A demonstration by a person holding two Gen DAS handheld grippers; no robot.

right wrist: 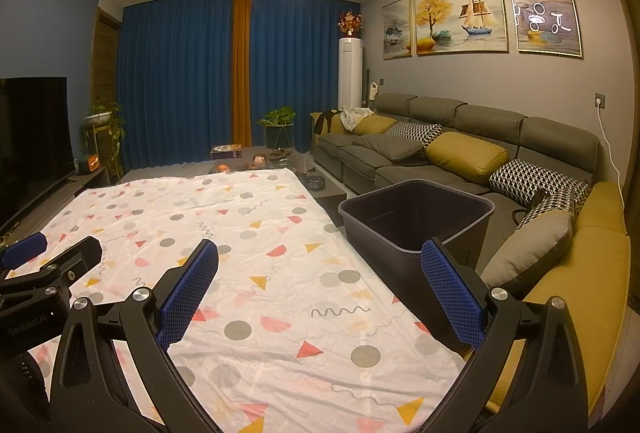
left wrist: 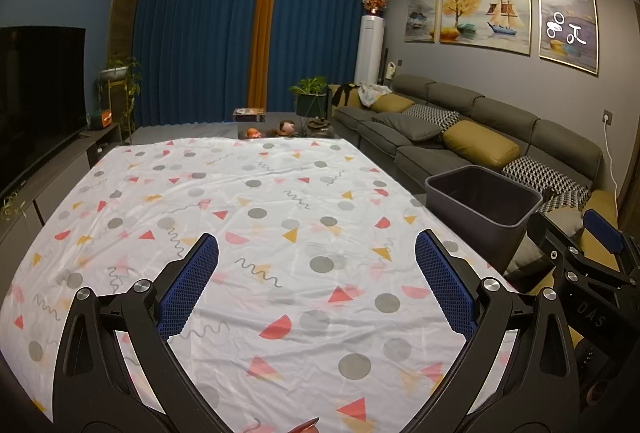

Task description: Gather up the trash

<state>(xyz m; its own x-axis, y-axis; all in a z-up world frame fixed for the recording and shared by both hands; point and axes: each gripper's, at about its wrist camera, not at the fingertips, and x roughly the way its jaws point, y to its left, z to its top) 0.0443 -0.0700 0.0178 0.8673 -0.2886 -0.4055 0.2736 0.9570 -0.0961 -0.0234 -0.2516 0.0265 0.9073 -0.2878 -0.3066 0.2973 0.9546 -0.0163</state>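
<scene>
Patterned cloth (left wrist: 256, 201) on the surface ahead looks free of trash; your left tool (left wrist: 316, 285) and right tool (right wrist: 320, 289) gape wide, empty, bin (right wrist: 416, 217) alongside right, contents unclear.

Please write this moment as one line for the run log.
left tool: open, empty, over cloth | right tool: open, empty | bin: right of table, looks empty | trash on cloth: none visible
</scene>
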